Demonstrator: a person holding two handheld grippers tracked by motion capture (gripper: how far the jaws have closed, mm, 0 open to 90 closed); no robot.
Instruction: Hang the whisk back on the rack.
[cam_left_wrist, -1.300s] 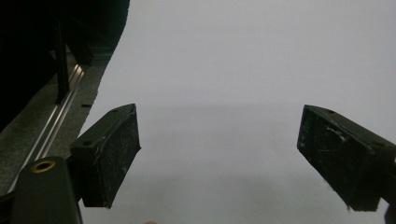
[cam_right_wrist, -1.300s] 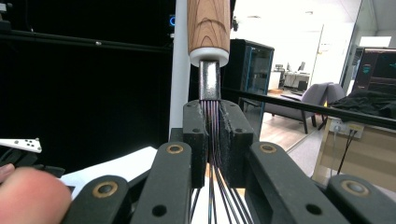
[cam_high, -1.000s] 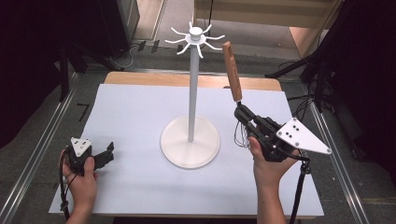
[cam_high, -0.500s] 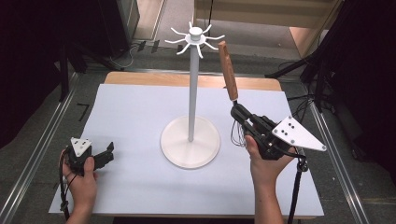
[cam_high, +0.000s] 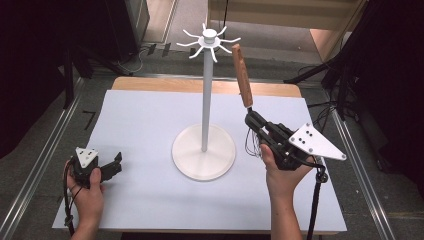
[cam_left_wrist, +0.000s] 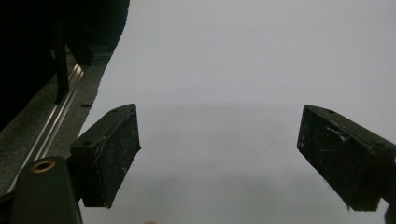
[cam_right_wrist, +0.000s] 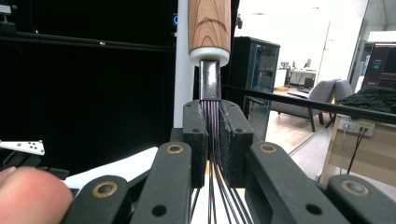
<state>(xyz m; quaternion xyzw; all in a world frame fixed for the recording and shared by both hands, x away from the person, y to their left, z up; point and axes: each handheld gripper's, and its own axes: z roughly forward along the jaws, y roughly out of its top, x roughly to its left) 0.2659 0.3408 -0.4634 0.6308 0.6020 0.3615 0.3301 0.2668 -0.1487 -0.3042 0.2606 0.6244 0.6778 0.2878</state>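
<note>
Right gripper (cam_high: 251, 119) with its jaws clamped on the wire bundle of a whisk (cam_high: 243, 77), just below the metal ferrule; the wooden handle points up and away from the hand. In the right gripper view the wires run down between the two pads (cam_right_wrist: 195, 135) and the handle (cam_right_wrist: 209, 23) rises straight along the jaw axis, directly in front of the white pole (cam_right_wrist: 185, 60).

The whisk's long axis is close to upright, tilted slightly toward the pole of the white hook stand (cam_high: 204, 100). The handle's free end sits beside and a little below the ring of hooks (cam_high: 210, 41) at the top, to their right in the high view and apart from them. Whether the handle end carries a hanging loop cannot be told.

If the aim is to hang the whisk, which is only a judgement, the deciding relation is this gap: handle tip up and leftward to a hook.

Left gripper (cam_high: 115, 165) rests low on the white table cover (cam_high: 140, 115), well apart from the stand's round base (cam_high: 204, 152); its jaws stand wide with nothing between them, only bare sheet ahead. The right hand (cam_high: 282, 177) is the nearer.
</note>
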